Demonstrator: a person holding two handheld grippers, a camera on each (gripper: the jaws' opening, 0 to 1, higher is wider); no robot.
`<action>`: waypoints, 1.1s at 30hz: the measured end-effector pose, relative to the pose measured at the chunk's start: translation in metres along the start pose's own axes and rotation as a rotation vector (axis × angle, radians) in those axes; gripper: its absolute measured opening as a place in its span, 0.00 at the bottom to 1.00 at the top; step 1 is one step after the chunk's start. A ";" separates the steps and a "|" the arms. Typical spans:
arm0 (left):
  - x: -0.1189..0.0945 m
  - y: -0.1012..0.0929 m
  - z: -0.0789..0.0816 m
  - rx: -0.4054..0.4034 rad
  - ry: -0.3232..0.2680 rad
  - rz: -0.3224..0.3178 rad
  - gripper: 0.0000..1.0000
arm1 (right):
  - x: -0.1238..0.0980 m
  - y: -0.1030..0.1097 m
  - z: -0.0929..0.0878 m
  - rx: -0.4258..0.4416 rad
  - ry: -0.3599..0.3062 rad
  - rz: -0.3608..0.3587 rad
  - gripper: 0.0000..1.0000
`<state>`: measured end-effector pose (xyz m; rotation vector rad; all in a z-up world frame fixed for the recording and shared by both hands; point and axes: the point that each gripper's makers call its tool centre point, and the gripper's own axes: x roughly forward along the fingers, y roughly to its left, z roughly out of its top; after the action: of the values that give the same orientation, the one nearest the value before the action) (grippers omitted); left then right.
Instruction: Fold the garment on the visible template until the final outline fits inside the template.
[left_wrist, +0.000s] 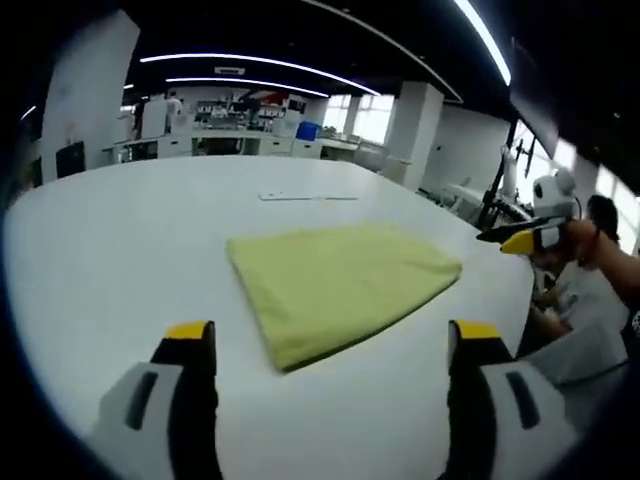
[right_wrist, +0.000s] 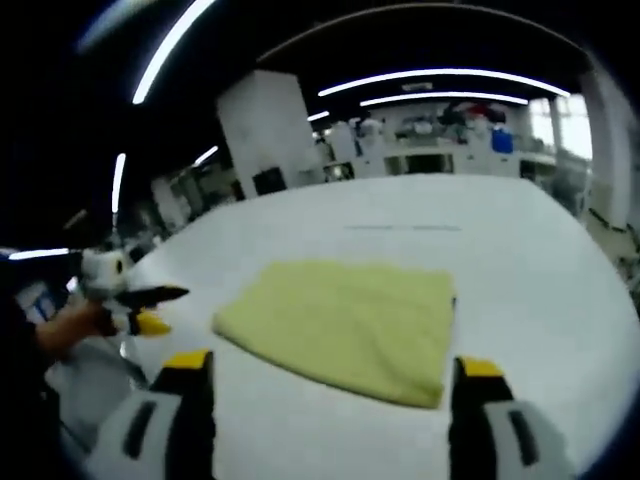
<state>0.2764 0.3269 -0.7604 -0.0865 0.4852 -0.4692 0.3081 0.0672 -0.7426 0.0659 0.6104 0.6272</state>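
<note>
The garment (left_wrist: 340, 285), a yellow-green cloth already folded into a compact rectangle of several layers, lay flat on the white table (left_wrist: 110, 240), well in from every table edge. No template outline could be made out under or around it; only a faint pale strip (left_wrist: 305, 197) lay on the table beyond the garment's far edge, well apart from it. Judged from its look, the garment was light, soft and limp, with a slightly napped surface unlikely to slip on the table; it would sag if lifted by one point, so any further fold would call for a pinch at two corners of one edge, taking all layers together. In the left gripper view, the left gripper (left_wrist: 335, 345) stood on the near side of the garment, jaws spread wide, holding nothing and clear of the cloth. In the right gripper view, the right gripper (right_wrist: 335, 375) likewise stood near the garment (right_wrist: 345, 325), jaws spread wide, empty and not touching it. Each gripper also appeared in the other's view, held by a hand (right_wrist: 75, 322) off to the side of the garment, past the table edge.
</note>
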 end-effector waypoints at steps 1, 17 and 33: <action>-0.001 0.001 -0.001 0.009 0.004 0.004 0.97 | -0.003 0.000 0.000 -0.003 -0.001 -0.004 0.99; -0.017 -0.010 -0.006 0.063 0.034 -0.006 0.99 | -0.038 -0.003 -0.020 0.027 0.021 -0.032 0.99; -0.025 -0.015 -0.016 0.075 0.054 -0.012 0.97 | -0.065 -0.015 -0.029 0.052 -0.007 -0.065 0.99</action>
<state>0.2429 0.3252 -0.7607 -0.0047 0.5197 -0.5017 0.2581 0.0144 -0.7362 0.0964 0.6195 0.5480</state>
